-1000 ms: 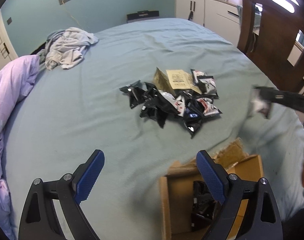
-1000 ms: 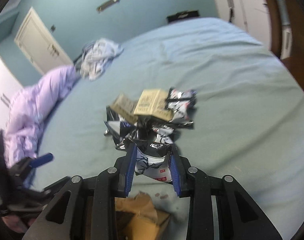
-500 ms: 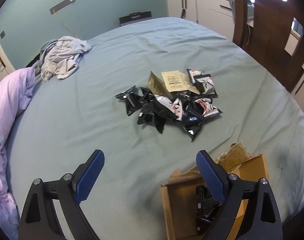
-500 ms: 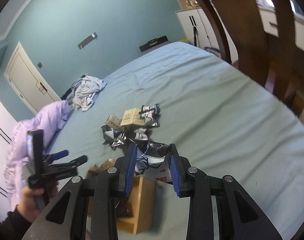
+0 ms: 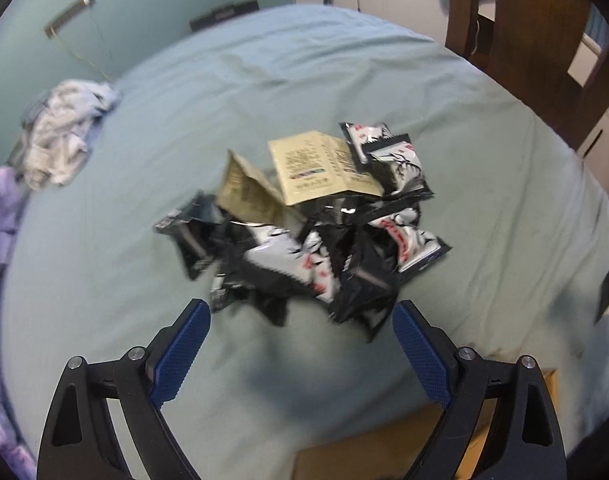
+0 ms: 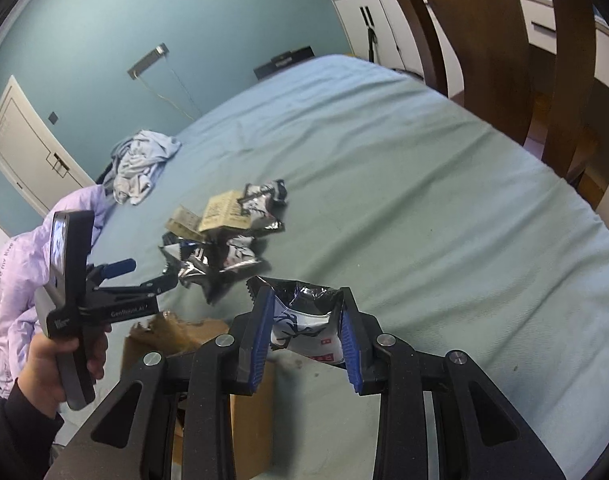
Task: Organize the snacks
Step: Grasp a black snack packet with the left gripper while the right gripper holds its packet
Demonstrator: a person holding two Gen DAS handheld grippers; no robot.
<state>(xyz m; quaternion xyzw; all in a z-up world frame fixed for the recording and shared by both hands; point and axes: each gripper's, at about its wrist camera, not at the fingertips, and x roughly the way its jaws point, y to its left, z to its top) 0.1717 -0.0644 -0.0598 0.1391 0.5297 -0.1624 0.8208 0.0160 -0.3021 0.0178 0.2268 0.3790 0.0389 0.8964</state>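
A two-gripper snack sort on a bed: the right gripper (image 6: 306,336), at the lower centre of the right wrist view, is clamped narrow on a black-and-silver snack packet (image 6: 304,320), its blue pads pressing the crinkled sides. Just below and left of it in that frame sits the open cardboard box (image 6: 192,344), where dark packets appear to lie already, though its inside is mostly hidden here.

The left gripper (image 5: 300,356), held in a hand (image 6: 60,364) at the lower left of the right wrist view, stands wide and empty, pointing down toward the pile of snacks (image 5: 312,240) in the middle of the left wrist frame. Two tan packets (image 5: 316,168) lie on top of the black ones, toward the upper part of the heap.

To finish this step well, the held packet should probably be brought squarely over the box mouth before the grip is eased, since the torn flap (image 6: 164,326) at the box's near edge could deflect a light foil bag onto the bed (image 6: 424,184). The left gripper would do best to single out a packet at the pile's near edge, as the slick wrappers overlap and a deep grab may lift several.
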